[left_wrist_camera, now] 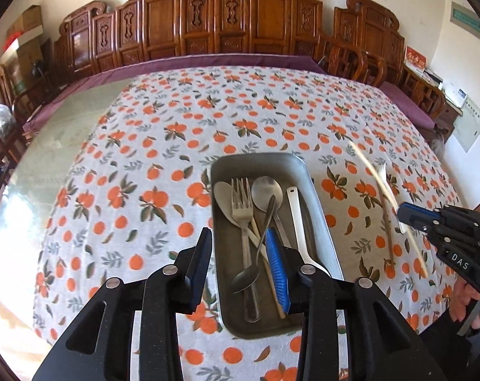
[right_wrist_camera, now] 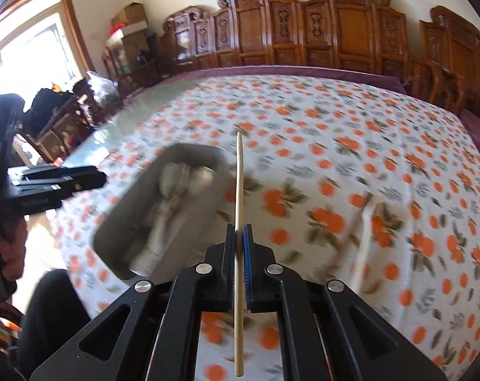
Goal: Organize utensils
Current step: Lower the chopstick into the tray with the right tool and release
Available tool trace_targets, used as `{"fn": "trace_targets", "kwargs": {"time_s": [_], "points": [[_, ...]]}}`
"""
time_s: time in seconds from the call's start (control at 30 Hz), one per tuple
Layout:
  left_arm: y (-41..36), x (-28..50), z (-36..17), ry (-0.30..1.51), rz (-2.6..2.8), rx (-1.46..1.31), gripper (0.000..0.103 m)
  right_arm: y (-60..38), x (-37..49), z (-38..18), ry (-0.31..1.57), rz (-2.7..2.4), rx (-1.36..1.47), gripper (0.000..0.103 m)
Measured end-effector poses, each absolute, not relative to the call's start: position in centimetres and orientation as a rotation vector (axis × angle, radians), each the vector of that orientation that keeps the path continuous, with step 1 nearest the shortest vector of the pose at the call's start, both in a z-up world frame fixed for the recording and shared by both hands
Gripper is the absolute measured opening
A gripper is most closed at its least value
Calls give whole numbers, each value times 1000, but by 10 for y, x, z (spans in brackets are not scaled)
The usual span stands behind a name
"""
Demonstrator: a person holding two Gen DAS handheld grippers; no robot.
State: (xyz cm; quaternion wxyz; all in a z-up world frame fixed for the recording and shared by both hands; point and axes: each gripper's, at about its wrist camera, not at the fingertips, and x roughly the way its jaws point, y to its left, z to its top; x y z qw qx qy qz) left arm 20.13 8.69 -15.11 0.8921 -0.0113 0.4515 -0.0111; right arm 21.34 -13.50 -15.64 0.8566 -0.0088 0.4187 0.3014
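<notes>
The left wrist view is sharp and looks down into a metal tray that stands on a tablecloth printed with oranges. Inside the tray lie a pale spoon, a steel fork, a larger steel spoon, a small dark spoon that lies across the others, and a white plastic utensil along the right wall. The left gripper hovers above the near part of the tray with its jaws parted and nothing between them; one blue pad is over the tray and the other is over the cloth beside it. At the right edge of this view the right gripper is seen from the side, pinching a pale chopstick that is blurred. A second stick and a white fork lie on the cloth under it, outside the tray. The right wrist view shows what the first one cannot: the right gripper has its two pads pressed together on the chopstick, which passes straight between them and points upward. Here the tray is blurred and its contents cannot be told apart. The left gripper shows at the left edge, held by a person's hand.
</notes>
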Motion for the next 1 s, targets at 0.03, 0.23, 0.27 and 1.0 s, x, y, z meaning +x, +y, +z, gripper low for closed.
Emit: {"fn": "trace_targets", "kwargs": {"time_s": [0.03, 0.23, 0.27, 1.0], "points": [[90, 200, -147, 930, -21, -25, 33, -126, 213, -153, 878, 647, -13, 6], [105, 190, -131, 890, -9, -31, 42, -73, 220, -143, 892, 699, 30, 6], [107, 188, -129, 883, -8, -35, 43, -66, 222, -144, 900, 700, 36, 6], [147, 166, -134, 888, 14, -89, 63, -3, 240, -198, 1032, 613, 43, 8]]}}
